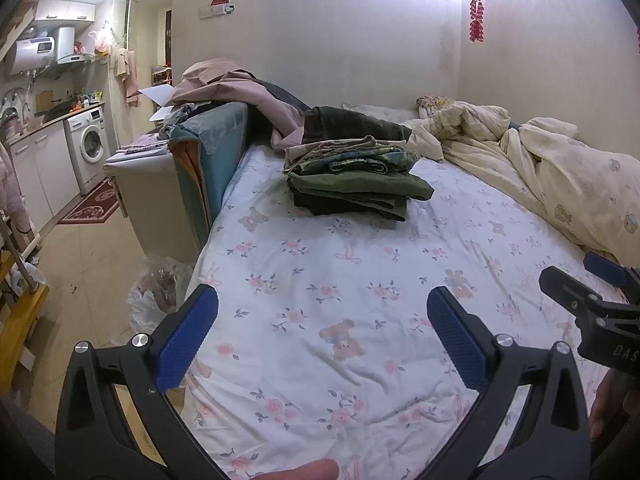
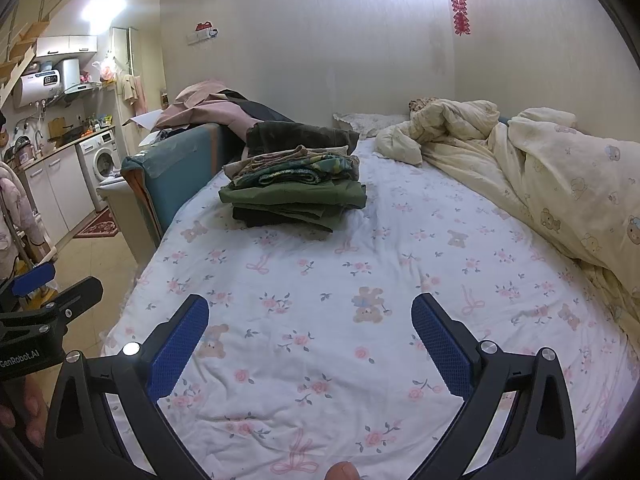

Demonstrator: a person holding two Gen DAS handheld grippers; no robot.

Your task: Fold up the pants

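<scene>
A stack of folded pants and clothes (image 1: 352, 176), dark green and patterned, lies on the floral bed sheet (image 1: 340, 280) at the far left of the bed; it also shows in the right wrist view (image 2: 294, 192). My left gripper (image 1: 322, 312) is open and empty above the near part of the sheet, well short of the stack. My right gripper (image 2: 310, 316) is open and empty, also over the near sheet. Each gripper shows at the edge of the other's view: the right gripper (image 1: 596, 304) and the left gripper (image 2: 44, 308).
A cream quilt (image 1: 552, 176) is bunched along the right and far side of the bed. Pink and dark clothes (image 1: 240, 92) are heaped on a teal headboard at the left. A plastic bag (image 1: 156, 296) lies on the floor beside the bed. A kitchen counter and washing machine (image 1: 88, 144) stand far left.
</scene>
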